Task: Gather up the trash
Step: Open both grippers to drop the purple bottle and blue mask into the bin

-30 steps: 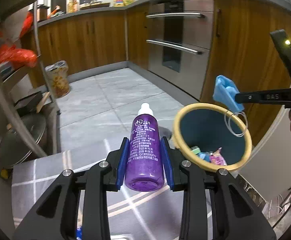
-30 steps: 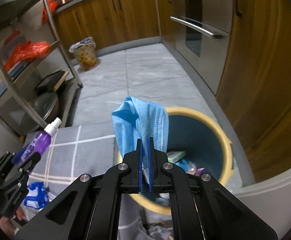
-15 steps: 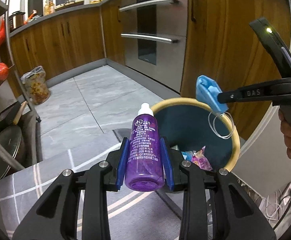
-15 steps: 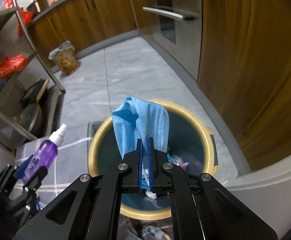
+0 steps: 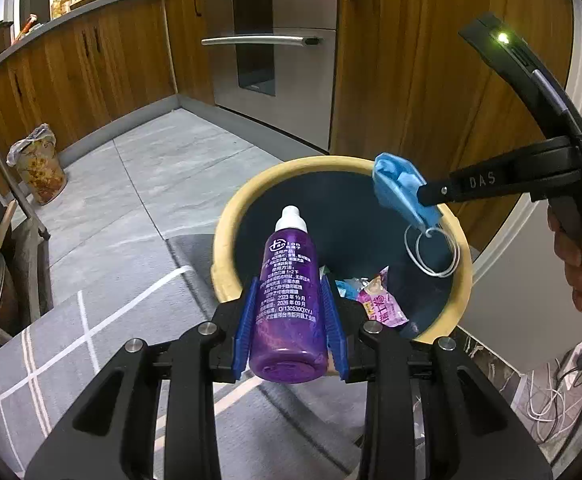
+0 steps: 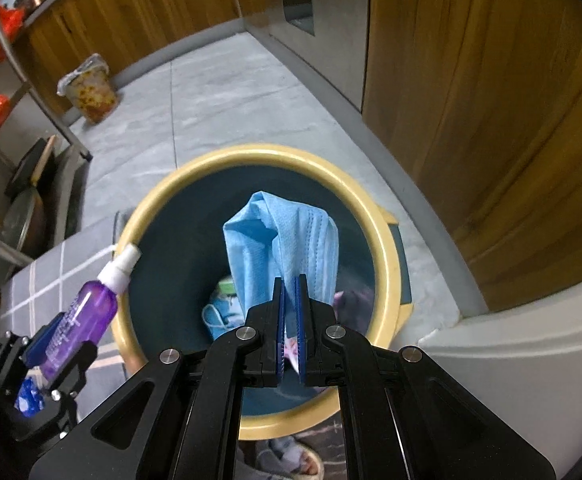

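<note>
While both grippers hang over it, the round yellow-rimmed dark-blue waste bin (image 6: pixel 379 216) on the grey tiled floor (image 5: pixel 163 176) holds one pink snack wrapper (image 5: pixel 379 306), one blue mask (image 6: pixel 221 312) and other scraps too small to identify. One left gripper (image 5: pixel 291 320) is clamped on one purple plastic spray bottle with a white cap (image 5: pixel 289 300), its cap over the bin rim. One right gripper (image 6: pixel 289 300) pinches one light-blue pleated face mask (image 6: pixel 287 236) above the bin opening, two white ear loops (image 5: pixel 431 254) dangling
</note>
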